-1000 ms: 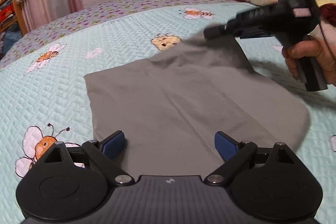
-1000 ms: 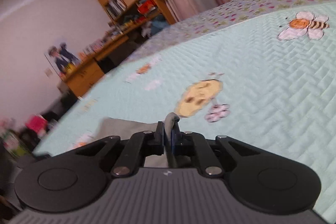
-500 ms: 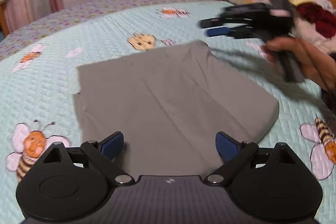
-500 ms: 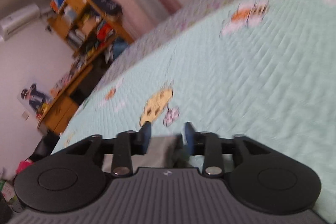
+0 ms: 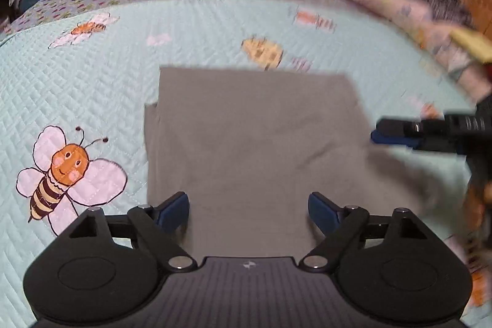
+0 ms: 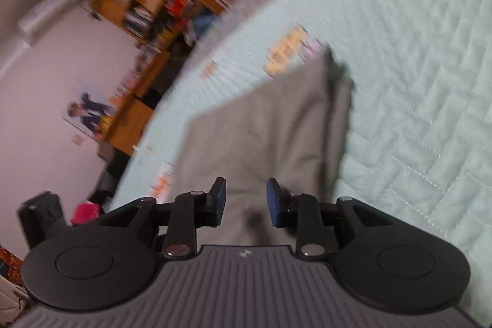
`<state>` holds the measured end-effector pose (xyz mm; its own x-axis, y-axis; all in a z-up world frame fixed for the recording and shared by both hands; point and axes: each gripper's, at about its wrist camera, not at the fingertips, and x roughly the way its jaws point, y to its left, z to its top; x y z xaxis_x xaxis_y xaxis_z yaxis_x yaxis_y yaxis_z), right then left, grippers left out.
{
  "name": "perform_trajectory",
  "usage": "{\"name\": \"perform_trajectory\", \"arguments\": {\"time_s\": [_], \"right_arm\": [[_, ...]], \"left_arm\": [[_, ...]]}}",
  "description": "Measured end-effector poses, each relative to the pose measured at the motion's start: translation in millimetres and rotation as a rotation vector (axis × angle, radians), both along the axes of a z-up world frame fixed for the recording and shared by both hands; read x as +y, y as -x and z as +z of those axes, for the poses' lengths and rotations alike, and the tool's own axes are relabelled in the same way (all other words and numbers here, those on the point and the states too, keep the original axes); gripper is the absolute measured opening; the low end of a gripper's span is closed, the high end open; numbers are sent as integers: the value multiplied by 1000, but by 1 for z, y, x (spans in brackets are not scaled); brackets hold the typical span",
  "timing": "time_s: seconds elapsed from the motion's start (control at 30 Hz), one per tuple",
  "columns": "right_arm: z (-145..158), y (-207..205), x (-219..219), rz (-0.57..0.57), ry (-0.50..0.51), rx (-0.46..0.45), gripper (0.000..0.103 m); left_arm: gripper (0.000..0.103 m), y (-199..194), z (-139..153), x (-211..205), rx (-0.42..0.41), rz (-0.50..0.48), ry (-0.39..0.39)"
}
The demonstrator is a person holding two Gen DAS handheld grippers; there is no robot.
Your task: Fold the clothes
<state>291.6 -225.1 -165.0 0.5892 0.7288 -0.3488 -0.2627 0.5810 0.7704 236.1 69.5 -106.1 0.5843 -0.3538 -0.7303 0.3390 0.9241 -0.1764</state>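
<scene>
The flat grey folded cloth garment (image 5: 255,143) lies between the wide-open jaws of the left gripper (image 5: 248,212), unheld. The right gripper (image 6: 246,202), half open and empty after closing slightly, should grip the near edge squarely.

The left gripper (image 5: 248,212) is matte black plastic: two round discs at four and eight o'clock, a ribbed grey centre plate with a small white emblem, silver pivot screws on angled black link arms, and dark blue pads (image 5: 172,211). The right gripper (image 6: 246,202) is built alike, with the same blue pads (image 6: 274,202).
</scene>
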Motion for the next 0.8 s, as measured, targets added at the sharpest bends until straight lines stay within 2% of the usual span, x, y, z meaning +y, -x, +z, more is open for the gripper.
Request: {"name": "perform_trajectory", "arguments": {"time_s": [0.07,0.1,0.13,0.17,0.2,0.23,0.27,0.33,0.4,0.43,0.47,0.53,0.63,0.7,0.8], "right_arm": [[4,14,2,46,-74,-6,34],[1,17,4,74,-98,16,36],[-10,17,9,119,-98,72,36],[-20,13,16,138,-39,135,34],[-27,14,12,120,-7,155,7],[-33,16,7,98,20,168,0],[-33,19,-1,80,10,174,1],[-25,29,-16,44,4,159,10],[-20,39,-34,-8,-46,148,55],[-18,44,-44,-34,-74,143,63],[-18,48,-53,-59,-104,162,68],[-21,55,-60,-78,-126,206,67],[-27,52,-58,-74,-148,253,67],[-28,57,-51,-72,-122,274,68],[-36,62,-45,-62,-96,304,68]], "left_arm": [[94,4,0,0,13,-3,51],[94,3,-4,-1,38,1,57],[93,-1,-16,-3,90,16,23],[91,-2,-29,-6,133,27,-28],[91,1,-34,-6,127,22,-64],[91,6,-31,-6,106,15,-83],[91,11,-27,-5,92,12,-91],[89,20,-13,8,70,23,-21],[93,28,0,30,38,60,71],[97,29,1,42,44,105,108],[97,26,-2,53,67,158,138],[97,21,-10,75,118,257,200],[95,14,-38,98,250,346,318],[97,18,-40,105,248,355,379],[102,9,-49,111,300,347,472]]}}
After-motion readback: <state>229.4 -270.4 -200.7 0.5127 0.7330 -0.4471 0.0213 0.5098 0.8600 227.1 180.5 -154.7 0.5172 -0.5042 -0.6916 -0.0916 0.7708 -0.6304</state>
